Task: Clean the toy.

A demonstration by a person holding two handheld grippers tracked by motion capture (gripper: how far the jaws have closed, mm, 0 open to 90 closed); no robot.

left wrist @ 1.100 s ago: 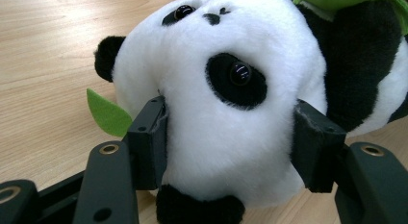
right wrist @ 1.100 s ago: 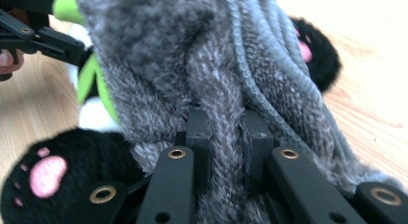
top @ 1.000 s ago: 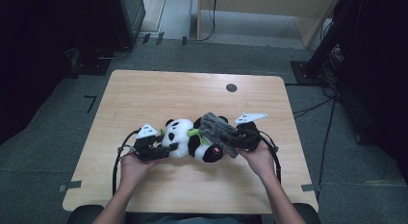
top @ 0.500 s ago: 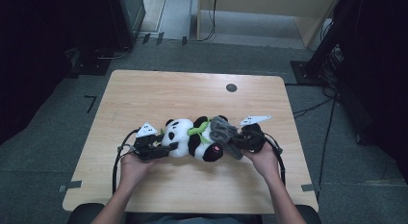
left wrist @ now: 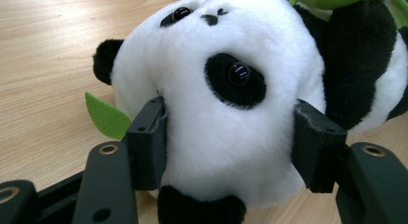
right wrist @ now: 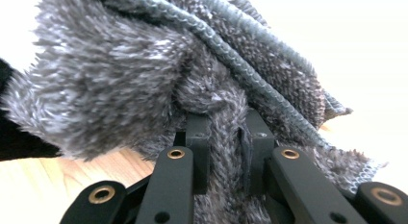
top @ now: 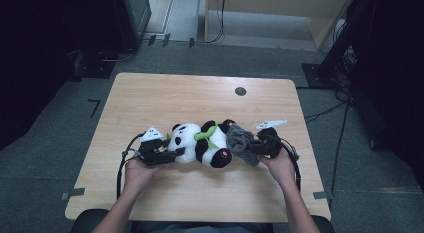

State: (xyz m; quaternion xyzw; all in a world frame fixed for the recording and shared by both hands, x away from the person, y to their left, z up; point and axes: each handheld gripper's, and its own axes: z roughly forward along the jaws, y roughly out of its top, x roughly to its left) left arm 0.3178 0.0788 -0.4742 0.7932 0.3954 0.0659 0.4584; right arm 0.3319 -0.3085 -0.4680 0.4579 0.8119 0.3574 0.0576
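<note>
panda [left wrist: 240, 113]: lower ear, body and legs cut off by the left gripper view's bottom and right edges; the green piece at its neck cut by the top edge
grey cloth [right wrist: 159, 84]: runs off the right gripper view's top and bottom; its far end hidden behind its own folds
table [top: 150, 100]: near edge partly hidden by the person's forearms; blown out white past the cloth in the right gripper view
</note>
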